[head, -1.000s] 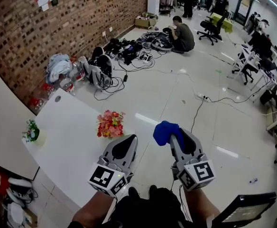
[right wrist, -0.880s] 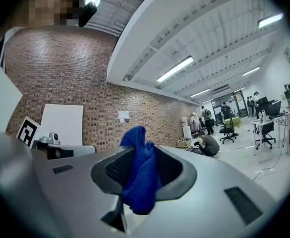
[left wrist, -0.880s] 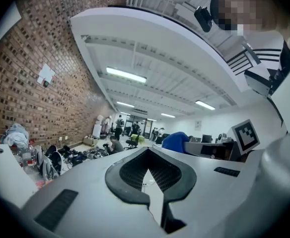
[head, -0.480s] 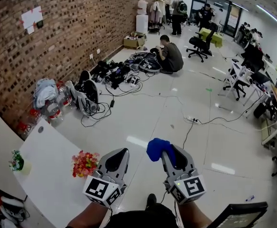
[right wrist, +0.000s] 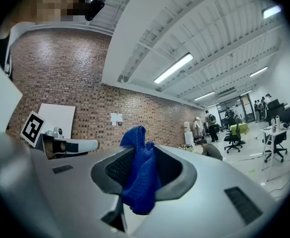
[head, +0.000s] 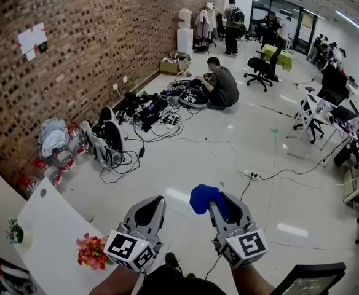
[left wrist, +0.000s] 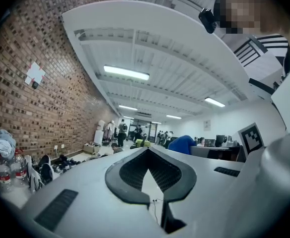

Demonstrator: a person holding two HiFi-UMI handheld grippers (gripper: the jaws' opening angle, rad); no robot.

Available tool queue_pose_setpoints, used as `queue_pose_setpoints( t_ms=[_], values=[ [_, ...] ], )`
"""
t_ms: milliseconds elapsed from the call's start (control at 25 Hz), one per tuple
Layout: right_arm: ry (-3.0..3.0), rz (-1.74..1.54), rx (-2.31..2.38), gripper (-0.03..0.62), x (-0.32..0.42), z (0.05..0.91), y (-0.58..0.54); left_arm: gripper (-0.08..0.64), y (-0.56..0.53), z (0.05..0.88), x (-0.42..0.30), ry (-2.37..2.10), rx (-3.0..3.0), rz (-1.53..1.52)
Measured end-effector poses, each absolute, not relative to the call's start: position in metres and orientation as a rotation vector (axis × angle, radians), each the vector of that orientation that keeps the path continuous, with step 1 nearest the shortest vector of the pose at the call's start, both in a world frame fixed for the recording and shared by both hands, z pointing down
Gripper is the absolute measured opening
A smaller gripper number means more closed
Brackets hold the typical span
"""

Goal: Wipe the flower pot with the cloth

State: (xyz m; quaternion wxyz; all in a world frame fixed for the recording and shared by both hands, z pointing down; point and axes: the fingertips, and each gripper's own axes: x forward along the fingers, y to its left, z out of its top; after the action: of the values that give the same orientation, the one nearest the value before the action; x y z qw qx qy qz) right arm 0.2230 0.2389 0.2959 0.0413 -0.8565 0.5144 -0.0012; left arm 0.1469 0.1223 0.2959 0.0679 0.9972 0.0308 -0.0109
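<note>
Wiping hadn't begun, it seemed: the white table (head: 50, 226) sat low left, both tongs off it over the floor. Left gripper (head: 153, 203) clenched on nothing, right gripper (head: 221, 203) clamped on the blue cloth (head: 203, 196). The red-flowered flower pot (head: 91, 251) waited at the table's near edge, so next came a swing left. A small green plant (head: 13, 231) stood clear.

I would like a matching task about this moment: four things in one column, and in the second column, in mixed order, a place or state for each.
1. cloth
2. left gripper
3. red flowers
4. person

A. on the table
B. crouched on the floor by the cables
C. clamped in the right gripper
D. shut, holding nothing

Pairs: 1-C, 2-D, 3-A, 4-B
</note>
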Motion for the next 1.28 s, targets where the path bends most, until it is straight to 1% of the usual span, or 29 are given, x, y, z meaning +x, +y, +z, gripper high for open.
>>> queue_pose_setpoints(
  t_ms=[400, 560, 920, 1080, 1280],
  values=[
    [1.526, -0.02, -2.583, 0.098, 0.331, 0.294, 0.164, -0.003, 0.049, 0.296, 0.252, 0.142, 3.007, -0.054],
    [1.562, -0.044, -2.549, 0.098, 0.374, 0.295, 0.129, -0.003, 0.02, 0.298, 0.289, 0.093, 2.986, -0.044],
    [1.8, 0.036, -2.419, 0.098, 0.488, 0.277, 0.047, -0.003, -0.049, 0.291, 0.397, -0.111, 3.024, -0.099],
    [1.947, 0.033, -2.326, 0.098, 0.521, 0.272, -0.003, -0.003, -0.087, 0.285, 0.416, -0.279, 3.014, -0.105],
    [2.088, -0.014, -2.178, 0.098, 0.532, 0.278, -0.089, -0.003, -0.156, 0.288, 0.421, -0.431, 2.999, -0.087]
  ],
)
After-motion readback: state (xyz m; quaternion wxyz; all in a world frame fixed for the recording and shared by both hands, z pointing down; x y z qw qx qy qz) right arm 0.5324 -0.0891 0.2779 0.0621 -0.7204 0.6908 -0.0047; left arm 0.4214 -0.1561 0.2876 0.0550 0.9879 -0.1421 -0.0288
